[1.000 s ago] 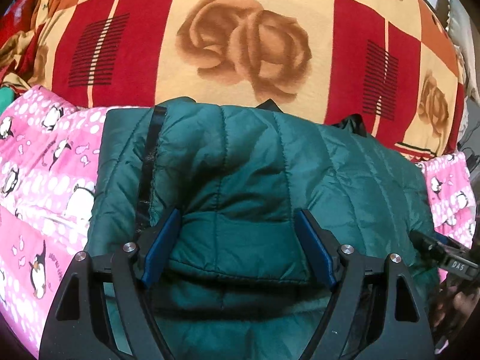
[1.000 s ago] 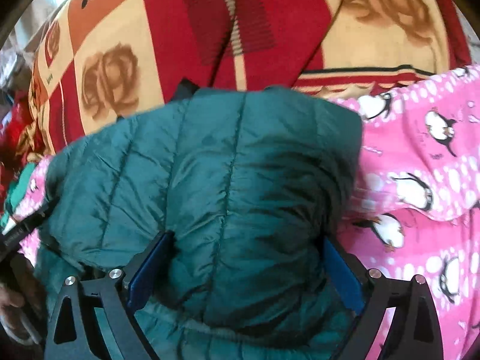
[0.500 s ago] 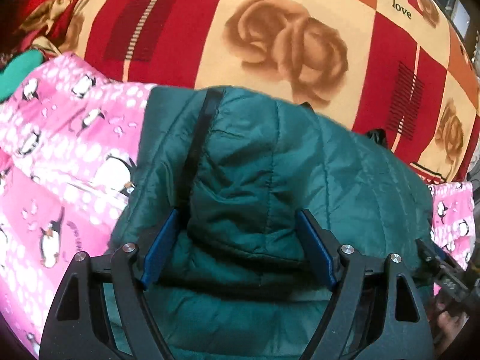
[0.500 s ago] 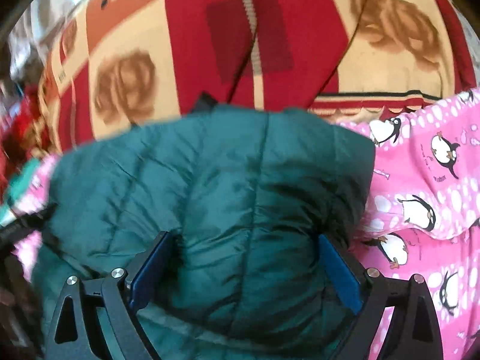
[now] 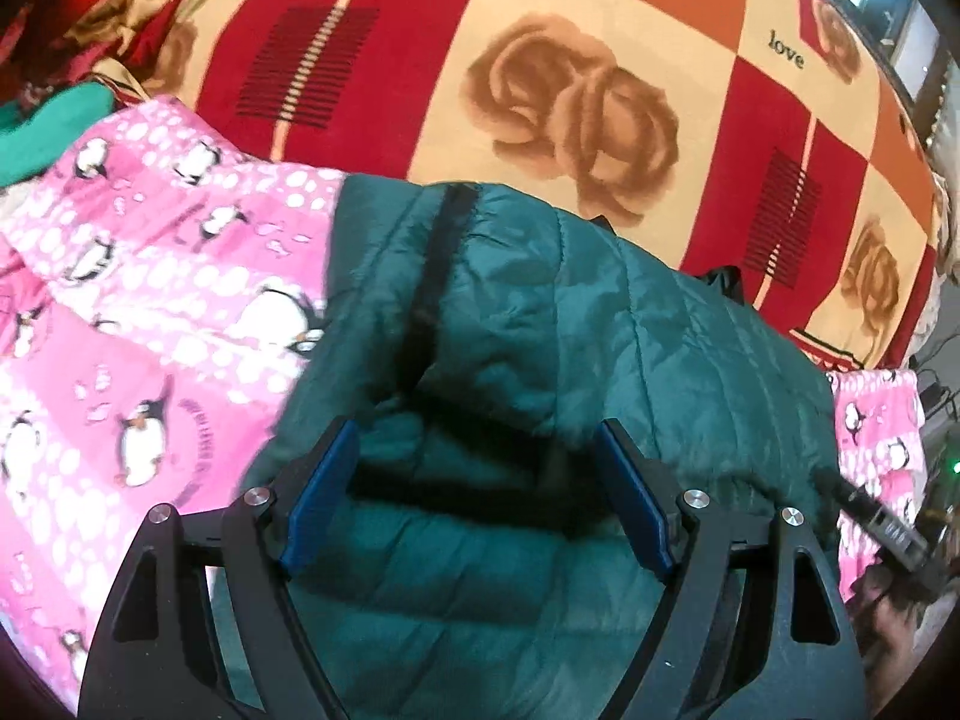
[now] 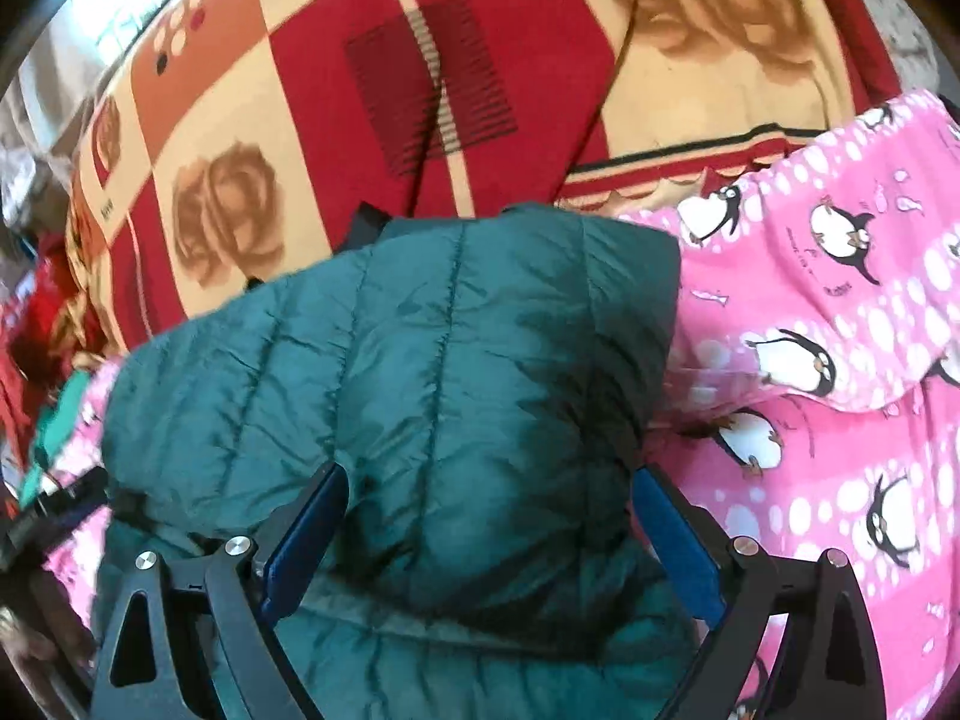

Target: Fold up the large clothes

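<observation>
A bed fills both views, spread with a checked blanket (image 5: pixel 540 48) in red, orange and cream squares carrying brown roses, dark striped blocks and the word "love". Over its near part lies a pink penguin-print cover (image 5: pixel 150 312), also seen at the right in the right wrist view (image 6: pixel 840 420). A bright window (image 5: pixel 900 18) shows at the upper right edge, beyond the bed. Crumpled red and green fabrics (image 5: pixel 54 72) lie at the far left.
</observation>
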